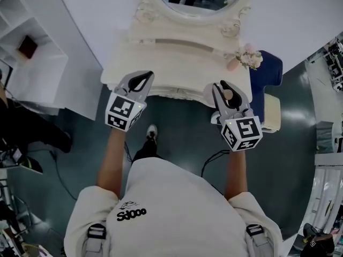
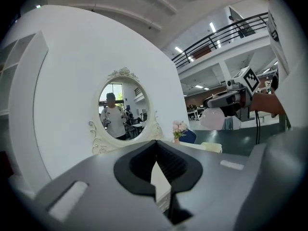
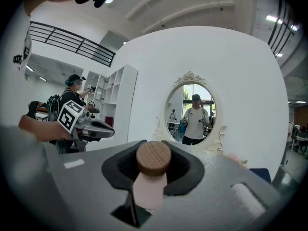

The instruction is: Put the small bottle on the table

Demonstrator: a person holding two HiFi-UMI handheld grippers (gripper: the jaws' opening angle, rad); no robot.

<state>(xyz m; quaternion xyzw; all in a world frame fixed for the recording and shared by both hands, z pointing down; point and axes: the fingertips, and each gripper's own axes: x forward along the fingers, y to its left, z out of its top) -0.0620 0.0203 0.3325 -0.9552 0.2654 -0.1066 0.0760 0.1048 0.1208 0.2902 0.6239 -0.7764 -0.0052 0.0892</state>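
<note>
Two grippers are held side by side over the front edge of a white dressing table (image 1: 161,63), each in one of a person's hands. The left gripper (image 1: 140,79) is placed near the front left corner. Its jaws are seen pressed together at the tips in the left gripper view, and nothing is caught between them.

The right gripper (image 1: 228,90) is placed near the front right corner, and its jaws are closed on the small bottle (image 3: 150,179). The bottle is pale pink and is topped by a round wooden cap (image 3: 153,158). It is clamped just under the cap, so that the cap sits between the dark pads and the body hangs below them. In the left gripper view the rounded pink body is seen under the right gripper, raised clear of the tabletop. From the head view it cannot be told whether the bottle is over the surface or just in front of its edge.

An oval mirror (image 1: 161,4) in an ornate white frame is mounted at the back edge of the table. A small bunch of pink flowers (image 1: 249,57) is set at the right edge. A blue seat (image 1: 270,71) is placed just beside the right edge, and a white shelf unit (image 1: 27,42) stands well apart to the left.
</note>
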